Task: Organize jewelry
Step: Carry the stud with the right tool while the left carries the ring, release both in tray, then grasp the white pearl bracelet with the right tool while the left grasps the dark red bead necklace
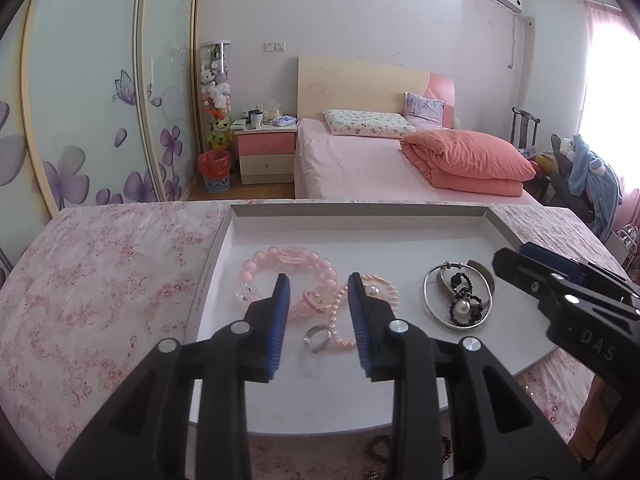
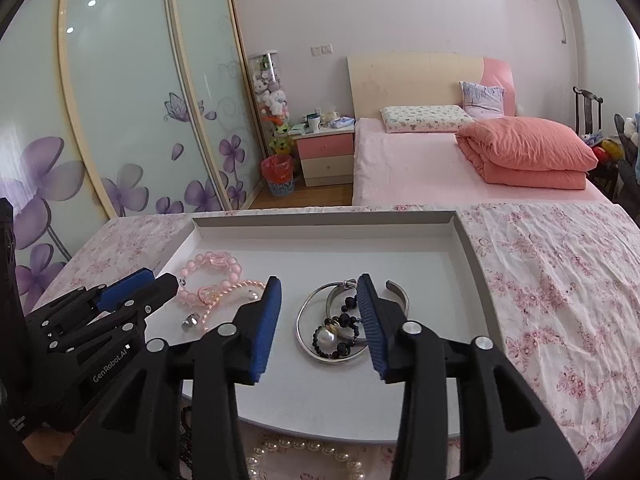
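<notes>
A shallow white tray [image 1: 360, 211] [image 2: 320, 219] lies on a pink floral cloth. On its left side lie a pink bead bracelet [image 1: 256, 268] [image 2: 208, 264], a pale pink bead strand [image 1: 340, 334] [image 2: 236, 286] and a small silver ring [image 1: 318, 338] [image 2: 192, 321]. To the right sit silver bangles [image 1: 434, 308] [image 2: 304, 334] with a black bead bracelet carrying a pearl [image 1: 464, 309] [image 2: 326, 337]. My left gripper [image 1: 318, 284] [image 2: 160, 280] hovers open over the pink pieces, holding nothing. Open and also bare, my right gripper [image 2: 319, 282] [image 1: 516, 254] hangs above the bangles.
A white pearl necklace [image 2: 304, 449] and dark red beads [image 1: 376, 450] lie on the floral cloth [image 1: 100, 280] in front of the tray's near edge. Beyond the table's far edge are a pink bed [image 1: 360, 160] and sliding wardrobe doors [image 1: 92, 100].
</notes>
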Tool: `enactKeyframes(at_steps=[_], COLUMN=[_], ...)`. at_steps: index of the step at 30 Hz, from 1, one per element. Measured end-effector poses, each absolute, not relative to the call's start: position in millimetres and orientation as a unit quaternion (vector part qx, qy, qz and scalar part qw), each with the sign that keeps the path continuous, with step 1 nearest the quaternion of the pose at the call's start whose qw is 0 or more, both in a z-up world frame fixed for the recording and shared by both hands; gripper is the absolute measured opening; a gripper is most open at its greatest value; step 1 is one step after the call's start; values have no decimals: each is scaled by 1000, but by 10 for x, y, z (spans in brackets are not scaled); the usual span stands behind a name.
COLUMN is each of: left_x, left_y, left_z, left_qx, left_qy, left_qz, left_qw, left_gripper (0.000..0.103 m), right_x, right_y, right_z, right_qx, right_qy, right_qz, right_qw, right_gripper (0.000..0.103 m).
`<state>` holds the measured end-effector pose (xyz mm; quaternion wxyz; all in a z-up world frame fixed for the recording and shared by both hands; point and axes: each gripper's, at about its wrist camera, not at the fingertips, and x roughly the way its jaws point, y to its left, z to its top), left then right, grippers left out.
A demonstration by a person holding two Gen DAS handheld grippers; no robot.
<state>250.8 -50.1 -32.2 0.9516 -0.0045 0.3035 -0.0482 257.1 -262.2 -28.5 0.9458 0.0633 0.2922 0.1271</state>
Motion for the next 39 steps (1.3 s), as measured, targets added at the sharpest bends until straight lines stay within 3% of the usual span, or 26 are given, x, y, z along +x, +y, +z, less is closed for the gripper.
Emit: enactKeyframes(at_steps=[12,24,30,34,39], left_x=[2213,1640,1541,1517,1529], left_y=[-178,-26,-15,-38,-39], left_z=[-214,-367,-472,-495,-511], left_qx=[-10,0,7,8,7], left_qy=[298,328,346,348,353], left_qz=[-24,-33,-40,-43,-46], left_qw=[954,944,937,936,934], left_gripper=[32,39,41,48,48], right_x=[2238,1847,1861,1903,1969], right_y=[-2790,-2788,-2753,-2690,-2675], right_z=[-175,-552,-689,-743,-812], right_qx=[71,41,40,29,22], right_qy=[290,373,401,413,429], right_qz=[124,127,126,122,105], right_qw=[946,918,906,902,897], right_gripper=[41,41,38,37,30])
